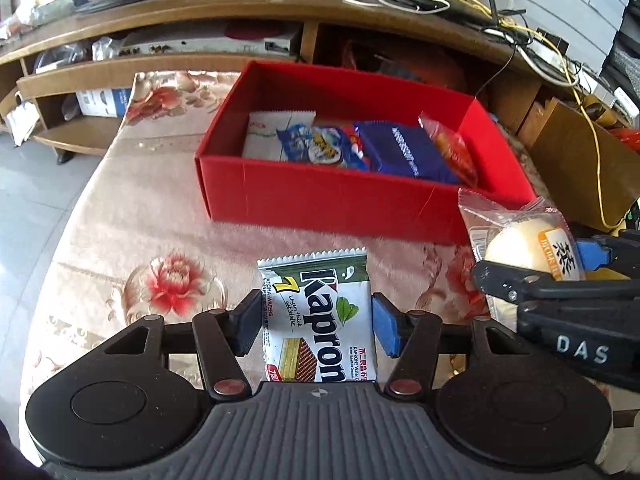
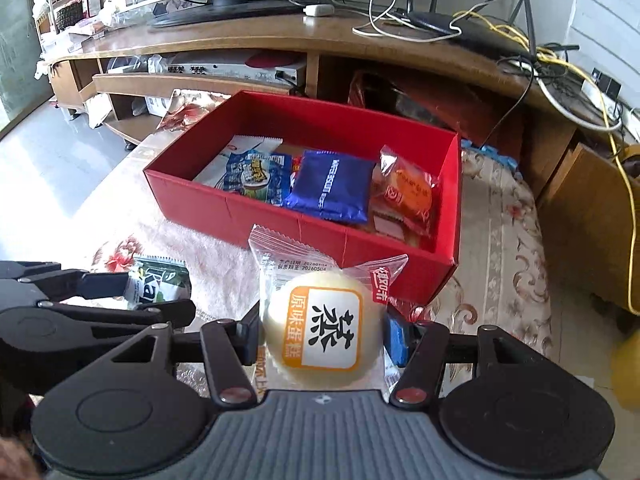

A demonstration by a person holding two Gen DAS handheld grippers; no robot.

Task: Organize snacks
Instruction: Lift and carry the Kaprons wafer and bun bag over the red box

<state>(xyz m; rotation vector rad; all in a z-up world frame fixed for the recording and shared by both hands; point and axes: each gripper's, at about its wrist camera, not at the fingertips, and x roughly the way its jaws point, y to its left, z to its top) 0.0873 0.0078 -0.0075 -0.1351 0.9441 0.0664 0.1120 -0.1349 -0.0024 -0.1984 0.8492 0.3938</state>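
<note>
My left gripper (image 1: pixel 316 322) pinches the wafer pack (image 1: pixel 320 320); right gripper (image 2: pixel 320 330) pinches the steamed cake (image 2: pixel 320 324). Risk: squashing the cake, or both colliding over the red box (image 2: pixel 454 200).

A table under a floral cloth (image 1: pixel 160 216) carries the red box (image 1: pixel 332 204) directly; behind stands a wooden TV stand (image 2: pixel 248 36).

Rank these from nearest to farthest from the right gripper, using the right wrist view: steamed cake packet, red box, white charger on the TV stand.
1. Steamed cake packet, clamped in the right gripper.
2. Red box, just ahead on the table.
3. White charger, far back on the stand.
</note>
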